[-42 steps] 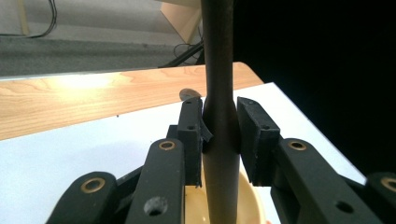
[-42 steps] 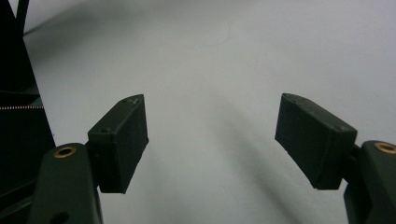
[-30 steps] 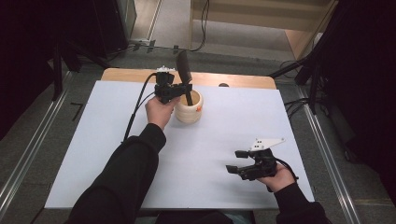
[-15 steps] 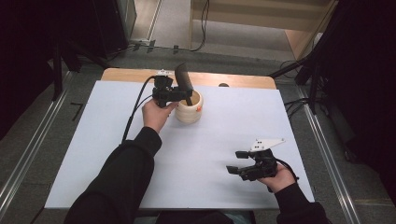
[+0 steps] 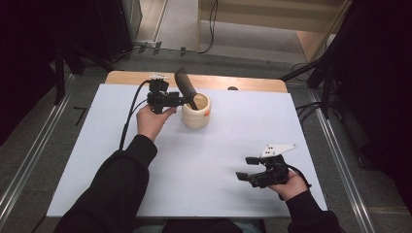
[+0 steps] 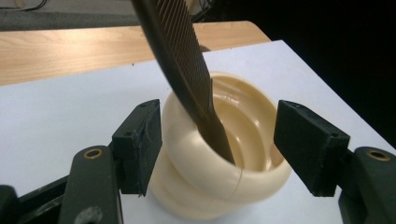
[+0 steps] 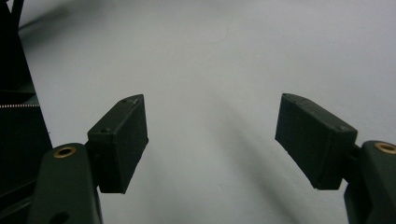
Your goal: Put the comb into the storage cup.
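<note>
No brand, label or readable writing shows anywhere; the only mark is a small orange spot on the right side of the cream cup (image 5: 196, 113), too small to make out.

From the high view, the cup stands on the white table (image 5: 218, 160) toward its far edge, left of centre, with a black comb (image 5: 185, 87) standing in it and leaning to the far left. The left gripper (image 5: 187, 101) is held level at the cup's left side, a hand (image 5: 153, 121) behind it and its cable trailing off to the left. The right gripper (image 5: 244, 168) sits low over the near right part of the table, well apart from the cup, with its grey three-cornered plate on top.

The left gripper view gives what the high view cannot: the comb's fine teeth (image 6: 180, 42), the ribbed, stepped inside of the cup (image 6: 243, 135), and the jaws spread wide to either side of the cup, the left one just beside its wall (touching or not, I cannot tell) and the right one clear of it. They hold nothing.

The right gripper view shows its jaws wide apart over bare white surface (image 7: 210, 70), holding nothing.

A strip of bare wood (image 5: 243, 82) runs along the far edge just behind the cup. The middle and near left of the table lie open.
</note>
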A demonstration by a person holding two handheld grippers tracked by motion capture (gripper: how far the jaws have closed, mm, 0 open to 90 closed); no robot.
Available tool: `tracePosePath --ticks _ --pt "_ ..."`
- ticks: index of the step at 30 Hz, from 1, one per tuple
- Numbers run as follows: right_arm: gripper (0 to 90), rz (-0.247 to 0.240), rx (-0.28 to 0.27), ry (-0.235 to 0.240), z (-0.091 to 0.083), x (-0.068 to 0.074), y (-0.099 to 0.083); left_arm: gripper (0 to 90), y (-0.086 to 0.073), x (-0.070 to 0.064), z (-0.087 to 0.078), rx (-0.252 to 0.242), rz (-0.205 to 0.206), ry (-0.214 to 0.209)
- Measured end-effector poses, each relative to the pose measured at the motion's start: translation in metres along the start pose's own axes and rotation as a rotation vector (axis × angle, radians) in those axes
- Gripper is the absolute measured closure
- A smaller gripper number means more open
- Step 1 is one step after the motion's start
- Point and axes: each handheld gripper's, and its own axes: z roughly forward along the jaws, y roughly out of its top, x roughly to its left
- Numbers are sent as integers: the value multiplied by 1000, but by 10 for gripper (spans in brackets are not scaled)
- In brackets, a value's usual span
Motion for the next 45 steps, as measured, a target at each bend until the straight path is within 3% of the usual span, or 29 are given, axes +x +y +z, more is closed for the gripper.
tracePosePath --ticks 6,12,18,30,36,45 --pt "233 15 11 -14 1 -3 0 331 -10 7 -11 19 -30 -38" --pt "233 22 15 -23 2 -5 0 330 -23 8 -24 48 3 -52" --pt "233 35 18 -33 2 -8 -1 319 -39 9 -38 61 -5 -94" --pt "232 52 17 -42 1 -10 -3 296 -66 1 -63 85 -42 -164" --pt "232 66 5 -55 0 -12 -3 295 -79 -5 -72 80 -6 -139" --pt "232 68 30 -41 2 -13 -4 277 -100 -12 -91 116 13 -147"
